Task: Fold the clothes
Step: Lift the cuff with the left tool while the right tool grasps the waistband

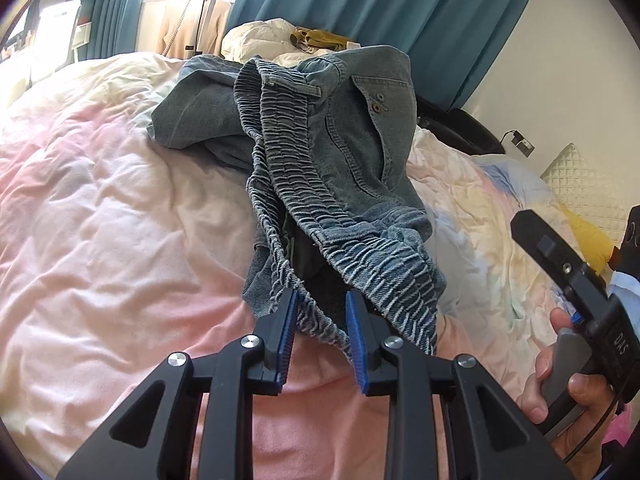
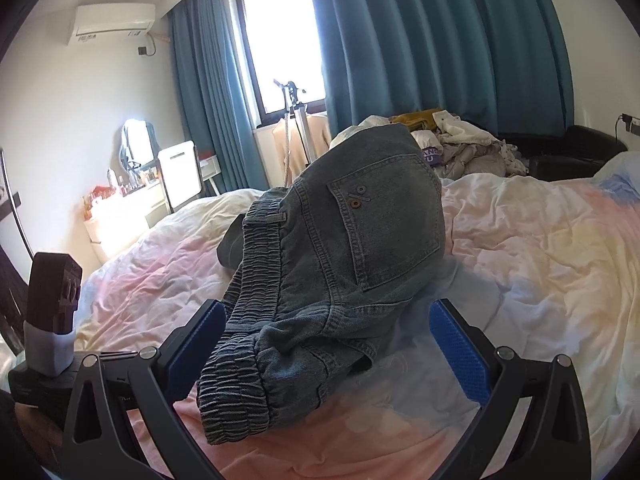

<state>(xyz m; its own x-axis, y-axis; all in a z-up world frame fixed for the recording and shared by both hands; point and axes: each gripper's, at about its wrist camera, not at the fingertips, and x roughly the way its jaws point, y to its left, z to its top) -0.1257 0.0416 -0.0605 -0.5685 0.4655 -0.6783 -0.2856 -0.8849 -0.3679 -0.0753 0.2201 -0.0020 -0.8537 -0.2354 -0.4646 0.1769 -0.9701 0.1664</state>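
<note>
Our left tool (image 1: 321, 300) is spread, jeans (image 1: 320, 152) waistband between its pads, unpinched; our right tool (image 2: 326, 312) gapes wide around them on the bed (image 2: 520, 240).

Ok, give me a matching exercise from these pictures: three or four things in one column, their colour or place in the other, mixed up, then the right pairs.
Things:
1. blue-grey denim jeans with an elastic waistband
2. long pleated curtains
3. white wall air conditioner
4. mustard-yellow garment

Descriptions:
A. teal, hanging beside the window
B. high on the wall, left of the window
C. on the clothes pile at the far end of the bed
D. bunched on the pink quilt, nearest the tools

Pairs: 1-D, 2-A, 3-B, 4-C
</note>
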